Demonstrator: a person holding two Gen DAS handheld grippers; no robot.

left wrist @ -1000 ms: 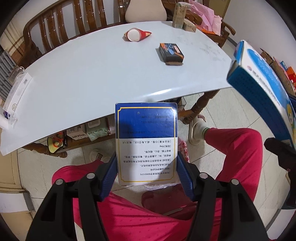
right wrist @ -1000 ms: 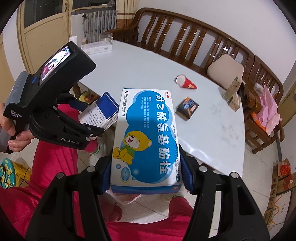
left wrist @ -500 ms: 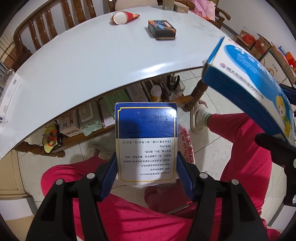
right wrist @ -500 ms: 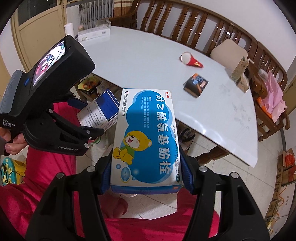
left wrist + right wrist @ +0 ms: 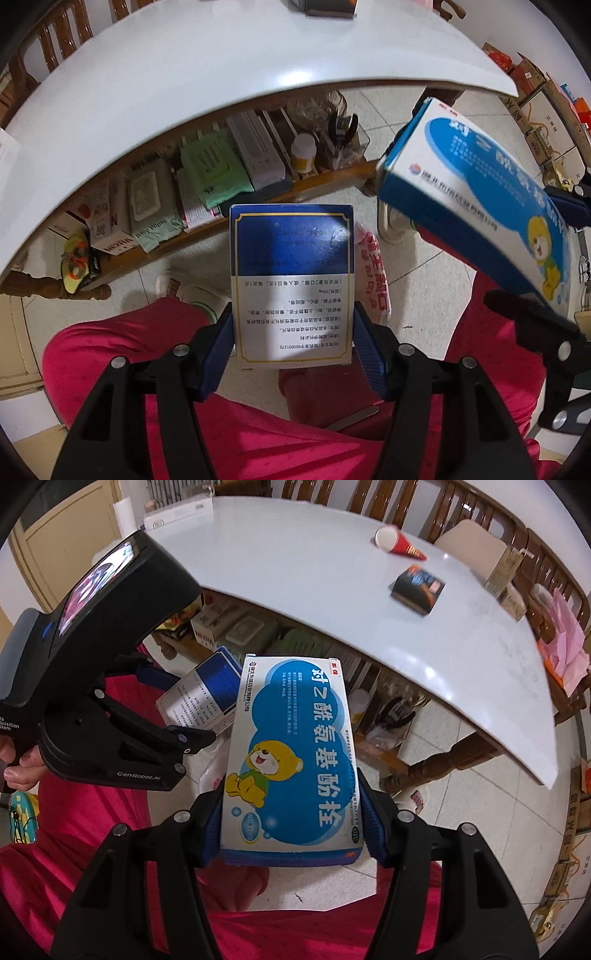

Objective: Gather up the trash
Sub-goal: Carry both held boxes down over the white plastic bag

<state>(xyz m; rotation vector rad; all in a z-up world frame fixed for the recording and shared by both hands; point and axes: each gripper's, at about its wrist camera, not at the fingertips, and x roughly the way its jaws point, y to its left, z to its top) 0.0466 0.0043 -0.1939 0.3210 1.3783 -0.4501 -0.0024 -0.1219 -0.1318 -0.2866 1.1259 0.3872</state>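
Left gripper (image 5: 291, 350): blue pads clamped on dark-blue-and-white printed cardboard box (image 5: 291, 280), held above red-trousered lap (image 5: 258, 435). Right gripper (image 5: 291, 827): clamped on light-blue carton with yellow cartoon bear (image 5: 291, 760) (beside first box). On white tabletop (image 5: 295, 561): red paper cone cup (image 5: 400, 544), small black box (image 5: 417, 587).

The person wore bright pink trousers (image 5: 155, 347) and white socks with a green stripe. Each gripper (image 5: 291, 823) had black plastic arms with silver screws and ribbed blue pads. The left gripper (image 5: 122, 716) carried a small screen and white lettering.
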